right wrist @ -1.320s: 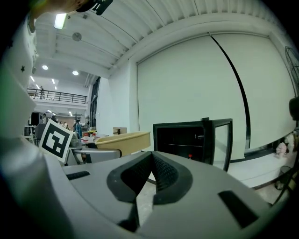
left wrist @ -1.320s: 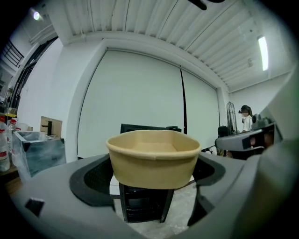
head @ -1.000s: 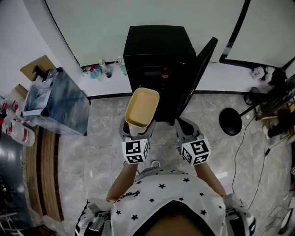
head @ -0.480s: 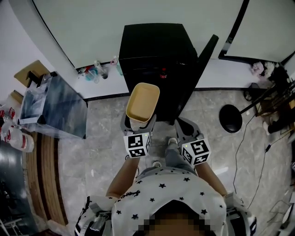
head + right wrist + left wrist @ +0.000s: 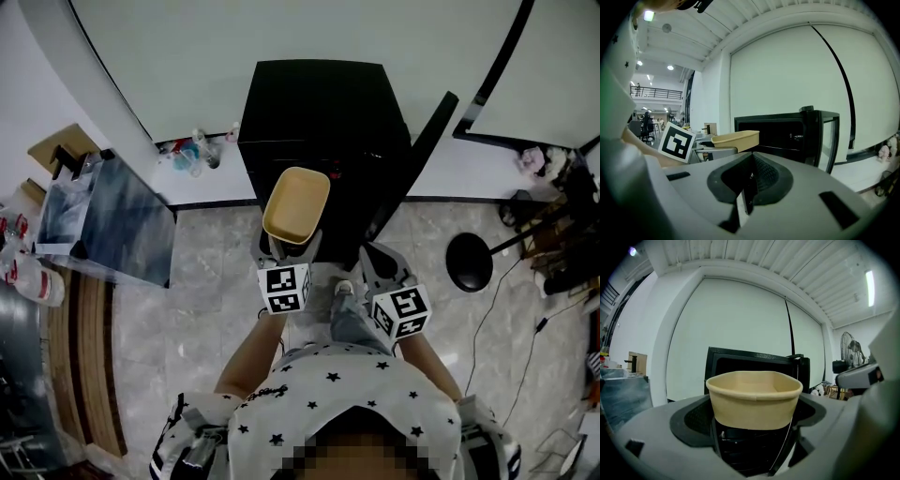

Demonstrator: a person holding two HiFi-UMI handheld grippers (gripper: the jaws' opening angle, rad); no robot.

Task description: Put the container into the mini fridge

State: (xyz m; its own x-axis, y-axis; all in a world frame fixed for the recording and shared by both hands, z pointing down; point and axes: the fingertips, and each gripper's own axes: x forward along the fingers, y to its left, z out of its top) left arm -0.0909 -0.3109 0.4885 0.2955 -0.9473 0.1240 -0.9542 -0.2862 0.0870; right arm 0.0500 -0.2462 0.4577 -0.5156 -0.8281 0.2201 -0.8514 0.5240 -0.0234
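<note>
Seen from above in the head view, a tan, rounded paper container was held upright by the left gripper just in front of the open black mini fridge. The fridge door was swung out to the right, and the right gripper was held beside the left. In the left gripper view, the jaws were clamped on the container's lower wall, with the fridge's dark opening behind; in the right gripper view, the jaws were pressed together with nothing between them.

Industrial hall: ribbed ceiling, mezzanine
</note>
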